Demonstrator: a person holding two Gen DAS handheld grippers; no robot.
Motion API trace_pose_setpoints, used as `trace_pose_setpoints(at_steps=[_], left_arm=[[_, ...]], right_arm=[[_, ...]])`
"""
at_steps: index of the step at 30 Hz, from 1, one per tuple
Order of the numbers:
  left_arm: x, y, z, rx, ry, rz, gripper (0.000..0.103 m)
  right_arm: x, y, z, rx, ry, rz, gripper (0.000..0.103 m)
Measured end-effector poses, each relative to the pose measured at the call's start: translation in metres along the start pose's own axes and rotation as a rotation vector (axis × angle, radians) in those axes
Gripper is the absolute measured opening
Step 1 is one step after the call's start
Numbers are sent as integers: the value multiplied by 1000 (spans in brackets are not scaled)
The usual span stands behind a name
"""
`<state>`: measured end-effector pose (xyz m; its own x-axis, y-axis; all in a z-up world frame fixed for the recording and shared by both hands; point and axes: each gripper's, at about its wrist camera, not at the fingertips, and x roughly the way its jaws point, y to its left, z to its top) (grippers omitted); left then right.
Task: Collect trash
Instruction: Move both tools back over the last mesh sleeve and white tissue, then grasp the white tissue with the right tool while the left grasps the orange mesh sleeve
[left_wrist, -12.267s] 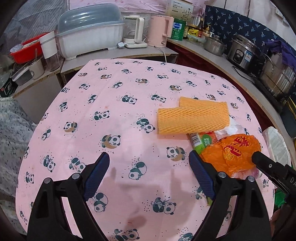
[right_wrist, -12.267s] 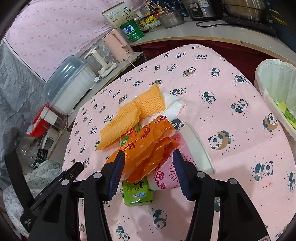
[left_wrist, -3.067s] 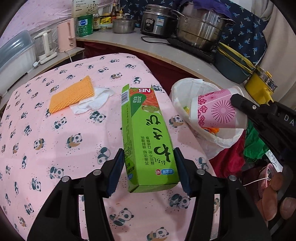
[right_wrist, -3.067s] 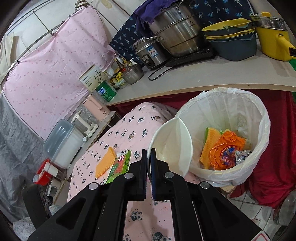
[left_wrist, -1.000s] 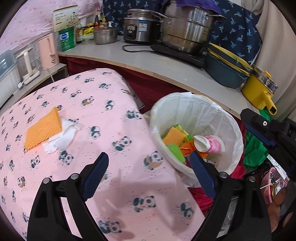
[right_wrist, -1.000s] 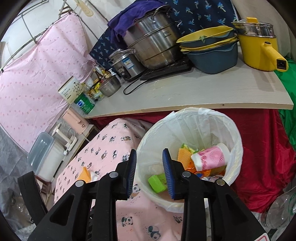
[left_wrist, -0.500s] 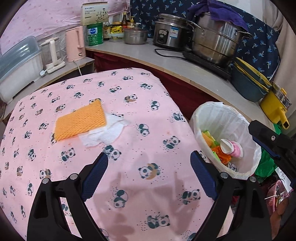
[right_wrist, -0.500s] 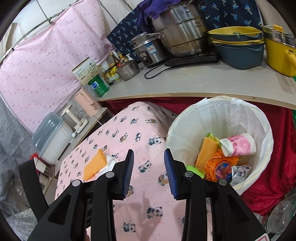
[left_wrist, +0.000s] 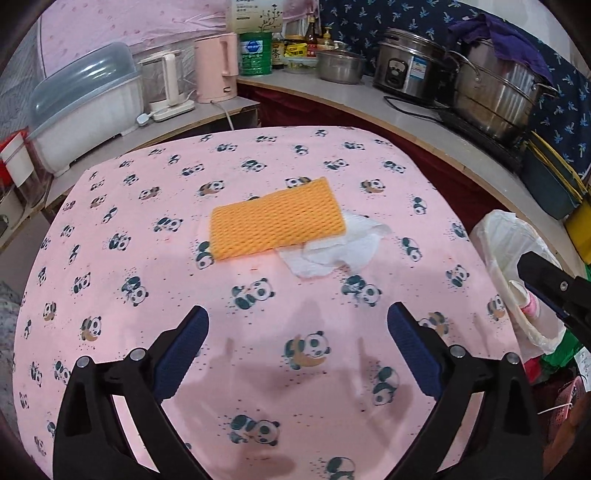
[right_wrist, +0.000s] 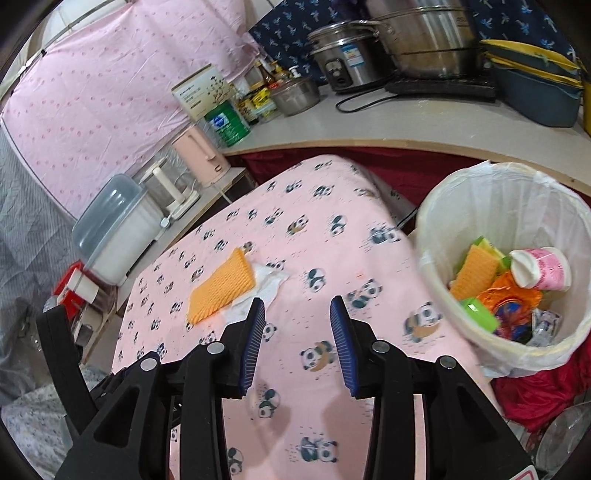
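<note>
Netting (left_wrist: 275, 223), an orange foam sheet, lies mid-frame in the left wrist view, long axis running left to right and tilted up at the right, overlapping a tissue (left_wrist: 334, 247) at its right. Nothing blocks it on the cloth (left_wrist: 147, 221). Bin (right_wrist: 436, 229) stands far right. Left gripper (left_wrist: 297, 350) has just been opening and gapes wide, empty; right gripper (right_wrist: 297, 332) has also been opening and stands partly spread, empty.

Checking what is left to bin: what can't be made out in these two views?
- White tissue: partly under the orange foam net, both views.
- Trash bin: cut by frame edge and right tongs, left view.
- Bin's bottom: buried under trash, right view.
- Jar labels: too small.
</note>
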<state>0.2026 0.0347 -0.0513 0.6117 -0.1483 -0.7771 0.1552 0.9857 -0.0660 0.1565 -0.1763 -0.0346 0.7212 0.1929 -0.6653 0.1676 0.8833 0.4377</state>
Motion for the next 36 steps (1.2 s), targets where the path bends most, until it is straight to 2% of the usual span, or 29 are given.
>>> trace_pose_setpoints(at_steps=[7, 13, 23, 31, 34, 36], left_arm=[[18, 50, 4, -68, 23, 43, 93], [36, 74, 15, -97, 29, 44, 94], [79, 77, 45, -50, 48, 30, 94], [108, 73, 55, -84, 80, -26, 94], [110, 67, 55, -78, 79, -47, 84], [108, 61, 56, -56, 77, -67, 64]], right_arm=[[45, 27, -7, -31, 65, 3, 37], [84, 40, -5, -45, 105, -8, 37], [132, 36, 16, -1, 118, -35, 37], [156, 37, 17, -18, 136, -52, 37], [161, 39, 16, -36, 150, -48, 28], [164, 41, 13, -49, 161, -48, 10]])
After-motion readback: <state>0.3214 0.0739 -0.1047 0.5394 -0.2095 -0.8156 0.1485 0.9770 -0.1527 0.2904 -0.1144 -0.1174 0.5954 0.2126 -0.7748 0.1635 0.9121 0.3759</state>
